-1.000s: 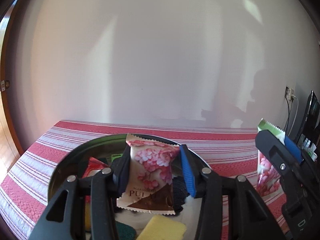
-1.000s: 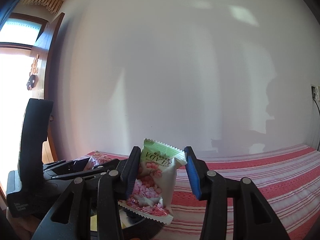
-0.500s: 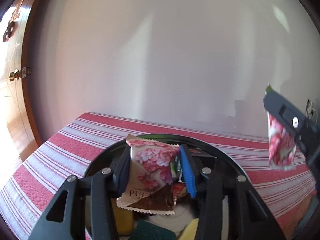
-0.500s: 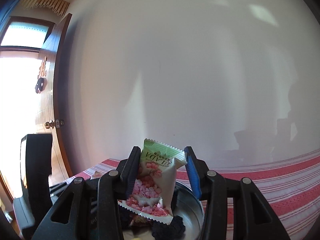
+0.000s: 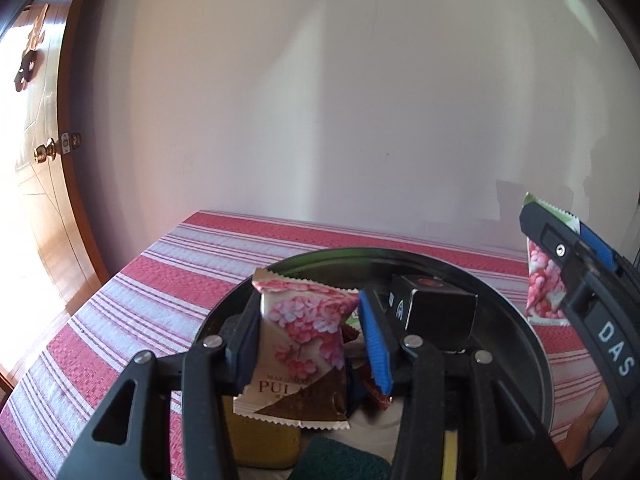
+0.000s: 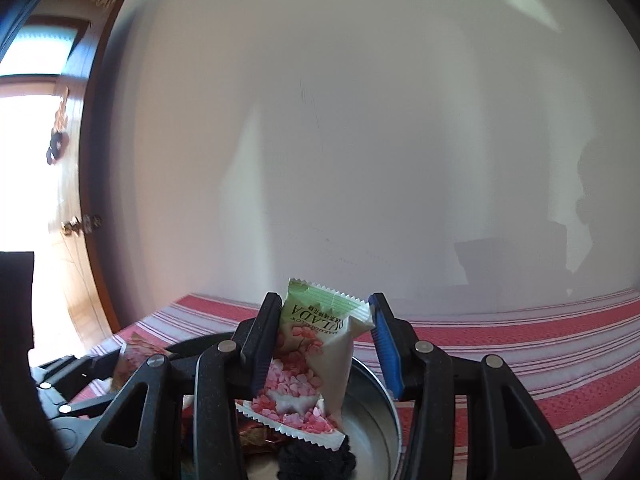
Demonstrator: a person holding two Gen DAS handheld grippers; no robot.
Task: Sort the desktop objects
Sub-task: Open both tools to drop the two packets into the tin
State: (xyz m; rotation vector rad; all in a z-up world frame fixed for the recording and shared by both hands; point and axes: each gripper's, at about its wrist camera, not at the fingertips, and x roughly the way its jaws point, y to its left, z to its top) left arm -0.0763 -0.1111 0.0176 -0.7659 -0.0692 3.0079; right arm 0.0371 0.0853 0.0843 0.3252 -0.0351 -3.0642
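My left gripper [image 5: 308,336] is shut on a snack packet with pink flowers and a brown base [image 5: 304,344], held upright over a round metal tin [image 5: 524,344]. My right gripper [image 6: 324,340] is shut on a green-topped packet with pink hearts [image 6: 316,364], held above the right side of the same tin [image 6: 384,404]. In the left wrist view the right gripper [image 5: 560,220] and its packet [image 5: 540,292] hang at the right edge. In the right wrist view the left gripper [image 6: 96,364] shows low on the left, holding its packet [image 6: 134,356].
Inside the tin lie a black box [image 5: 436,312], a yellow sponge [image 5: 264,440], a green sponge [image 5: 340,464], red wrappers and a dark fabric bundle [image 6: 316,460]. The table carries a red-and-white striped cloth [image 5: 160,300]. A plain wall stands behind and a wooden door [image 5: 44,152] at the left.
The left wrist view has swung left, so the tin sits more to the right and the black box shows. My right gripper has carried its packet leftward over the tin. Both grips are unchanged.
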